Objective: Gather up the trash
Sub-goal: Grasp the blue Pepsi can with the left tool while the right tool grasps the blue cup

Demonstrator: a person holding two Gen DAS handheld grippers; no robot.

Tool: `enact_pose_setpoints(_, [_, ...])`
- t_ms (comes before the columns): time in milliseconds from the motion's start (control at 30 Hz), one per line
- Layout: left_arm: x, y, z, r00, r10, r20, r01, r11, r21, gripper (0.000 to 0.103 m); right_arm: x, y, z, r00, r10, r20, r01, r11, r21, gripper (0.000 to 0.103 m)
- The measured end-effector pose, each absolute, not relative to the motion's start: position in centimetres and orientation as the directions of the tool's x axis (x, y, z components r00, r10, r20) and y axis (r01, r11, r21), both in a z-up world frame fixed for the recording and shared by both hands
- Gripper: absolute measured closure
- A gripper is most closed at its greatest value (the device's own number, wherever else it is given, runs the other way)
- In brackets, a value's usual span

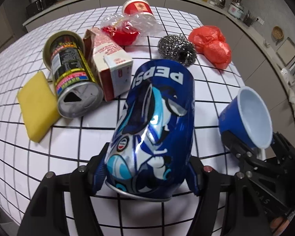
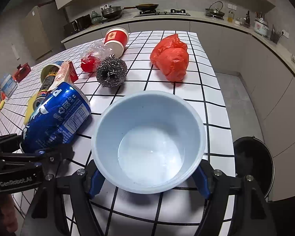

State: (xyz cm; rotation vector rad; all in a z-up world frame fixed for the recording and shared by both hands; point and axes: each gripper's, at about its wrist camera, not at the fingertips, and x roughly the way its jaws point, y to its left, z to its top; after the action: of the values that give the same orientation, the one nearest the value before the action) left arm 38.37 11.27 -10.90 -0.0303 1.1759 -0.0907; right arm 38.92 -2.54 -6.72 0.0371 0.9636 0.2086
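- We are pinching the Pepsi can in the left gripper, lifted for binning.
- We are clamping the blue cup in the right gripper, near the bin.

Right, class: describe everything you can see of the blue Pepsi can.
The Pepsi can is shiny blue metal with white lettering, light-blue graphics and, on its other side, a white nutrition panel. Its side looks dented. It sits tilted between the fingers of the left gripper, whose blue pads press its lower end, silver rim toward the camera. It seems lifted off the checked table, beside the blue cup that the right gripper holds.
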Motion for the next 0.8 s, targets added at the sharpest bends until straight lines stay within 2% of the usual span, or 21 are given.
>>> enact_pose_setpoints(167, [39.4,10.9,-11.0,0.374,-0.051,-0.926,0.063,0.998,-0.029,0.034,39.1,-2.9,-6.7,0.550,0.195,-0.812,-0.154,0.979,0.130,0.026])
enact_pose_setpoints(500, [41.8,10.2,-11.8,0.381,-0.070,-0.922,0.088,0.995,-0.039,0.036,39.8,-3.4,-6.8,0.555,0.183,-0.811,-0.125,0.983,0.137,0.026])
enact_pose_setpoints(800, [39.2,11.0,-11.2,0.415,-0.084,-0.906,0.082,0.995,-0.054,0.036,40.0,-3.5,-6.8,0.560,0.204,-0.803,-0.134,0.979,0.155,0.026])
